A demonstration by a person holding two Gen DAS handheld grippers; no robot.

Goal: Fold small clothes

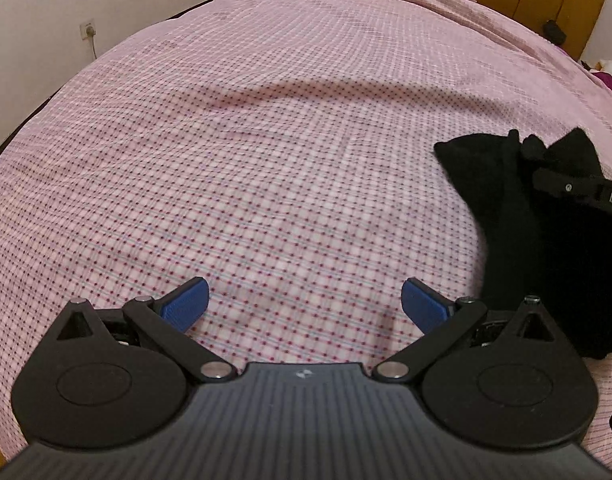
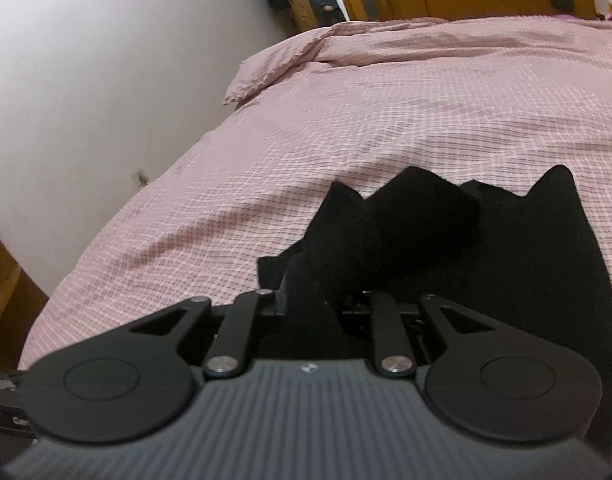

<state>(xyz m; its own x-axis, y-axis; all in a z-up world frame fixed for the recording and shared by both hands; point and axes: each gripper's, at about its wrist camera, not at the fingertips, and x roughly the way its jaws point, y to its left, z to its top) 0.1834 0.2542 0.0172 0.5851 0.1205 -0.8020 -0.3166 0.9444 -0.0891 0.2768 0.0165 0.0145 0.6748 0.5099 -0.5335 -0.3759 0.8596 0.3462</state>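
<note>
right gripper (image 2: 318, 300): clamped on bunched fold of black garment (image 2: 446, 240), on pink checked bedspread (image 2: 265, 184) | left gripper (image 1: 303, 306): spread wide, empty, beside garment (image 1: 538, 248), apart from it | risk: thick bunched grip, likely layers dragged together, fold skewed | risk: far edge unpinned, likely slid on bedspread

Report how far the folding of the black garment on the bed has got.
Done: the black garment lies on the pink checked bedspread, one layer already lapped over another. In hand: the right gripper has its jaws shut on a fold of it. Left: the left gripper hangs open beside it, holding nothing; the garment is bunched, not yet flat.
</note>
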